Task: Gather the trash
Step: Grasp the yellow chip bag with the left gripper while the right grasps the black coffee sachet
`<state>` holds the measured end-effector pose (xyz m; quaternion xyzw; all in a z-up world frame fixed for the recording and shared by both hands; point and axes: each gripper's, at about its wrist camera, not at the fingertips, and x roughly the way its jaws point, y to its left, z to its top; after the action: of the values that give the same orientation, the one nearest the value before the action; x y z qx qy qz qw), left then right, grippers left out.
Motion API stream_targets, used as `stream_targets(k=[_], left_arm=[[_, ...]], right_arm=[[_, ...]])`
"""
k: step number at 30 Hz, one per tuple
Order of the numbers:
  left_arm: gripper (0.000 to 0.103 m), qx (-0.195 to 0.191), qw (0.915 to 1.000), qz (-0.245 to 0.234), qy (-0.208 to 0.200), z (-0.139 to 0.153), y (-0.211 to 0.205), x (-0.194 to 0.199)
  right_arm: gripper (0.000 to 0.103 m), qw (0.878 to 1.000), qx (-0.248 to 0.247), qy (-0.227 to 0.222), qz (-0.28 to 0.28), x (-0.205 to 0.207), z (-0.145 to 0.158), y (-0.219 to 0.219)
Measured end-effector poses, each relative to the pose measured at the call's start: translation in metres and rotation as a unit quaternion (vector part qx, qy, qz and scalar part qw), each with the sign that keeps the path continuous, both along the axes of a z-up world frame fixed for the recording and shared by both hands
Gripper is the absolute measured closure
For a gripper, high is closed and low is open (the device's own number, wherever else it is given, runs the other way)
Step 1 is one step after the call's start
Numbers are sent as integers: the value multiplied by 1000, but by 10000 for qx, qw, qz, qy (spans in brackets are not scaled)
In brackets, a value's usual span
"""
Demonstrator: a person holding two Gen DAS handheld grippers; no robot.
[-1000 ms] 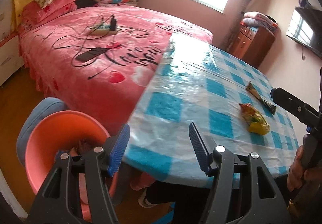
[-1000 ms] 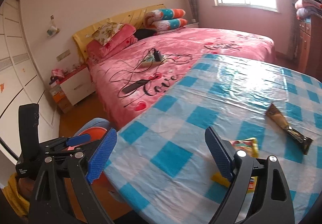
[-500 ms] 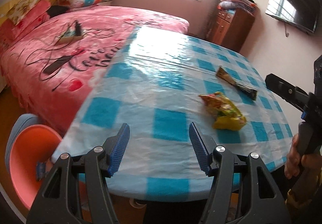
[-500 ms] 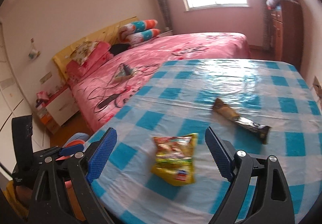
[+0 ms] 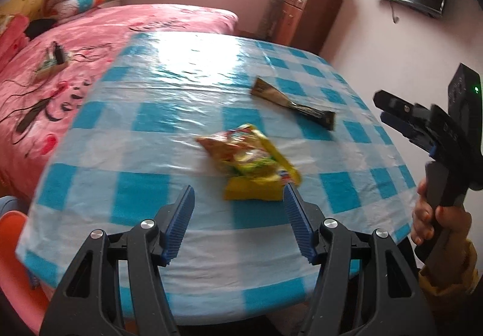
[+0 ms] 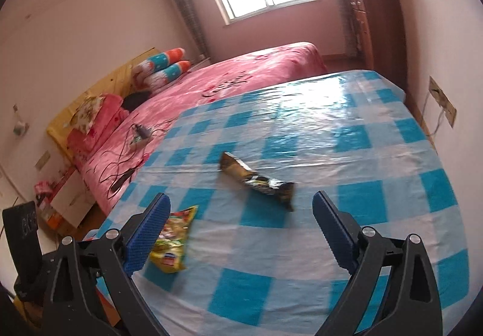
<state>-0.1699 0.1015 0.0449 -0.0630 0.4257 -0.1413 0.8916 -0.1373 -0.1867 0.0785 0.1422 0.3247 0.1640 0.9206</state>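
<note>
Now both views face the counter [image 5: 145, 161] squarely instead of the bed [image 5: 90, 43] side seen a second ago, and the orange bin [image 5: 12, 245] has slid to the far left edge of the left wrist view. Left gripper [image 5: 238, 215] has swung over the yellow snack bag [image 5: 250, 164], jaws spread wide and empty, bag lying flat just ahead of and between the tips, not touched yet. Right gripper [image 6: 241, 227] has turned toward the dark wrapper [image 6: 256, 180], jaws also released, holding nothing; wrapper lies flat further in on the counter, ahead of the tips and apart from them. Snack bag shows at the left fingertip [image 6: 151, 224] in the right wrist view, partly hidden behind it. Both trash pieces remain on the checked cloth, well apart from the bin. Judgement: the approach is nearly done and no pickup has started; each gripper looks lined up on its own piece, left one closer to a grasp. Thin flat packets may slip on the glossy cloth, so a low pinch seems needed.
</note>
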Motion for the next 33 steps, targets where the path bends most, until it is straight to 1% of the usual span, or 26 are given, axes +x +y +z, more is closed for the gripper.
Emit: stream_targets(k=[3,9,12,15,19,26,28,30,32,33], left_arm=[[40,-104,9998,-61,163,-5,-11,6],[40,-37,9996,-23,281,-12,-29,23],[40,143,9995,65,281,-16,-38,32],[40,400,9987,170,267,-19,-47,40],[40,660,9973,226,220,-24,-54,48],[37,988,9947,276,61,-27,-62,63],[31,1085,9936,305,12,-27,-62,67],[29,1187,9924,334,-35,-28,-64,72],[28,1232,9918,340,-45,-29,-66,76],[28,1234,9917,347,-43,-29,-66,78]], right_arm=[[9,10000,-90,15,-16,3,-2,-11],[9,9994,-129,310,54,19,-11,-22],[9,9986,-99,501,149,31,-17,-23],[9,9976,-58,641,267,41,-23,-22],[9,9962,-190,709,462,55,-27,-10],[9,9930,-419,812,746,78,-39,11],[9,9923,-462,844,775,83,-44,16],[11,9917,-508,857,809,87,-46,20],[19,9908,-583,885,836,91,-48,24],[20,9904,-607,901,852,93,-49,25]])
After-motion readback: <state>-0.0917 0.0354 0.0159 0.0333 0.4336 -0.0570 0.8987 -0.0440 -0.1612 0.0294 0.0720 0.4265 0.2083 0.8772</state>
